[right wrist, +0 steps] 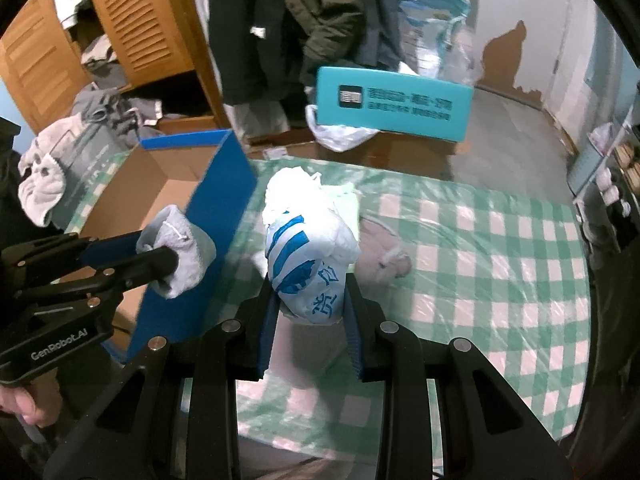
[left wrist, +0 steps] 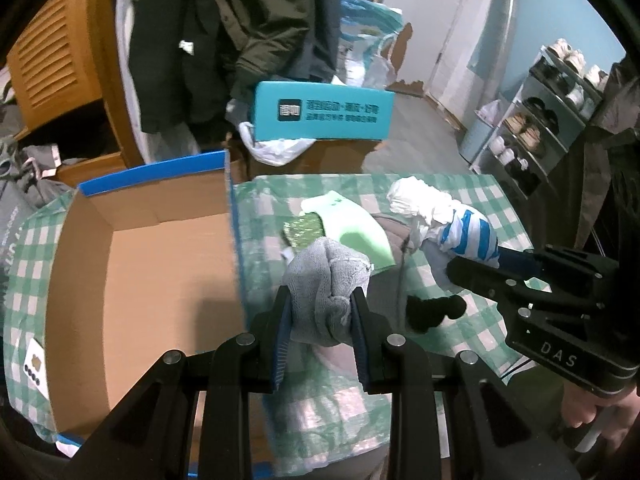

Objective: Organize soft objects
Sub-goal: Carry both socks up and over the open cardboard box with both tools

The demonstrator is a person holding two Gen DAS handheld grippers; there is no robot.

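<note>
The cardboard box (left wrist: pixel 132 264) with the blue outer walls is being shown empty on its visible floor, so nothing is judged to have been put away yet. 2 soft things are being carried at this moment: a grey cloth bundle (left wrist: pixel 326 288) is being pinched between the pads of the left gripper (left wrist: pixel 322 320), and a white plastic bag with blue stripes (right wrist: pixel 308 256) is being squeezed by the right gripper (right wrist: pixel 310 312). Both sets of fingers are being kept narrow, closed on their loads.

The grey bundle is being held just beside the right wall of the box, above the green checked cloth (right wrist: pixel 500 264) rather than over the opening. The striped bag is being held further right, over the middle of the cloth.

Still left on the cloth are a pale green folded piece (left wrist: pixel 356 228), a small black soft item (left wrist: pixel 434 312) and a beige-grey garment (right wrist: pixel 384 252); these are judged to be waiting their turn.

Both grippers are being pointed steeply downward and forward, side by side. A hand (right wrist: pixel 18 404) is being seen on the left grip handle.
</note>
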